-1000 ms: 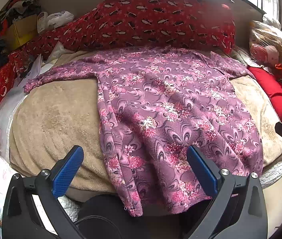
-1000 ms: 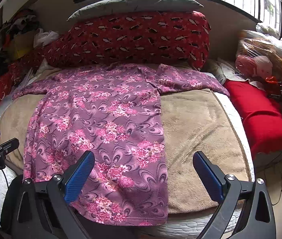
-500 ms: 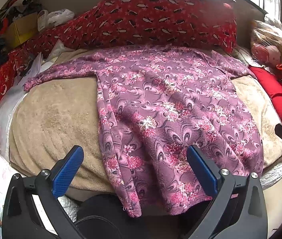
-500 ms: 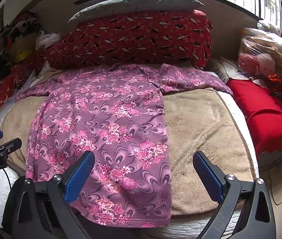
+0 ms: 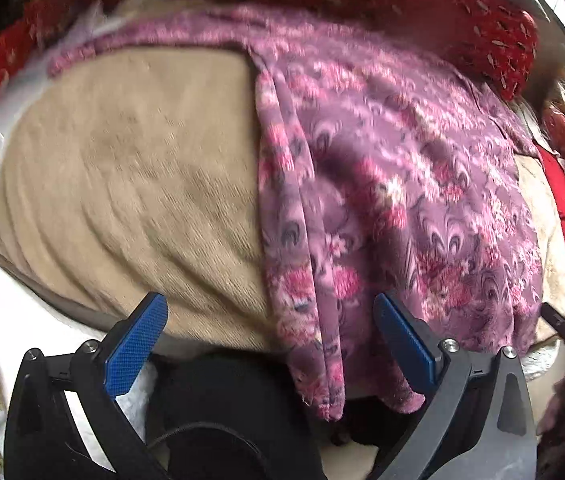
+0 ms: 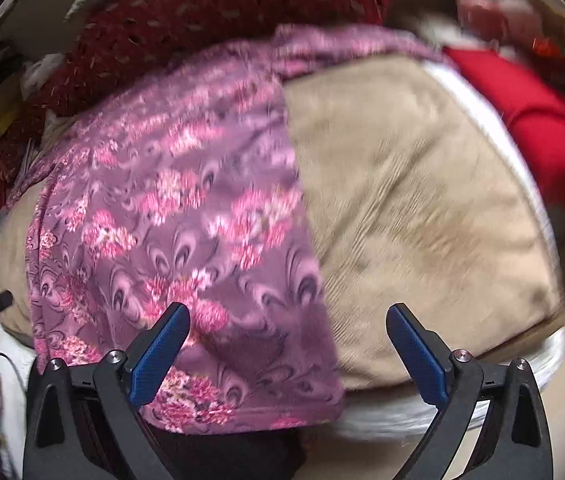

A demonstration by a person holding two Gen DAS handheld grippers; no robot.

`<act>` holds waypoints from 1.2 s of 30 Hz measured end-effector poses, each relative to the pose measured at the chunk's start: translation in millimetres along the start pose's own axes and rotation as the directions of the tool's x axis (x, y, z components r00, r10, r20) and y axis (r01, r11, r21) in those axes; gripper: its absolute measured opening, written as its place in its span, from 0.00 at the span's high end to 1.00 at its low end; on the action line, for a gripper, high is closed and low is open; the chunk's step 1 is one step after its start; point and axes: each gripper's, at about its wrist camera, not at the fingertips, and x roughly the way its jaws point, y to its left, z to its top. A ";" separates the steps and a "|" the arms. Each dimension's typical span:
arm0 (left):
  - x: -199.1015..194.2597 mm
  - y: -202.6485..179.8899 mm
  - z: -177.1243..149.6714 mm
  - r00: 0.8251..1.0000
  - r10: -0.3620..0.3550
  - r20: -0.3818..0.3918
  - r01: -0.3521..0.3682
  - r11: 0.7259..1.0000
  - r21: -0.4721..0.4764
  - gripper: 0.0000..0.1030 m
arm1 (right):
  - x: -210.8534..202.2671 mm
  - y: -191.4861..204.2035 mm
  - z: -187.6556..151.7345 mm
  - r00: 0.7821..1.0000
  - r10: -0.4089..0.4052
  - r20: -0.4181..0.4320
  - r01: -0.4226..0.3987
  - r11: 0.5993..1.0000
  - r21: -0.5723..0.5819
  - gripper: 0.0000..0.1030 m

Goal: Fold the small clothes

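Note:
A purple garment with pink flowers (image 5: 394,184) lies spread flat on a beige blanket (image 5: 130,184), sleeves out to both sides, hem hanging over the near edge. My left gripper (image 5: 270,328) is open and empty, just in front of the garment's lower left hem corner. In the right wrist view the garment (image 6: 186,216) fills the left half. My right gripper (image 6: 288,340) is open and empty, close above the lower right hem corner. Both views are motion-blurred.
A red patterned bolster (image 5: 402,4) lies along the far side. A red cushion (image 6: 538,128) sits to the right of the beige blanket (image 6: 422,208). Clutter lies at the far left. A white mattress edge (image 6: 402,420) shows below the blanket.
Both grippers have moved forward and down toward the garment's near hem; the garment now looks much larger. Both stay open. The garment has not moved.

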 end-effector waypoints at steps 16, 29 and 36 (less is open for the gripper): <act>-15.9 33.8 -1.2 0.965 -0.217 -0.149 0.200 0.972 -0.121 0.97 | -44.4 -17.0 -8.2 0.955 0.284 0.086 -0.291 0.953 0.085 0.95; -21.8 56.7 -7.6 0.990 -0.102 -0.102 0.092 0.991 -0.101 0.92 | -13.4 -32.8 -19.5 0.980 0.177 -0.092 -0.164 0.977 0.136 0.89; -3.0 -17.3 62.3 0.999 -0.030 0.045 0.027 0.997 0.076 0.42 | -25.2 19.2 62.3 0.972 0.188 0.141 -0.184 0.982 -0.039 0.64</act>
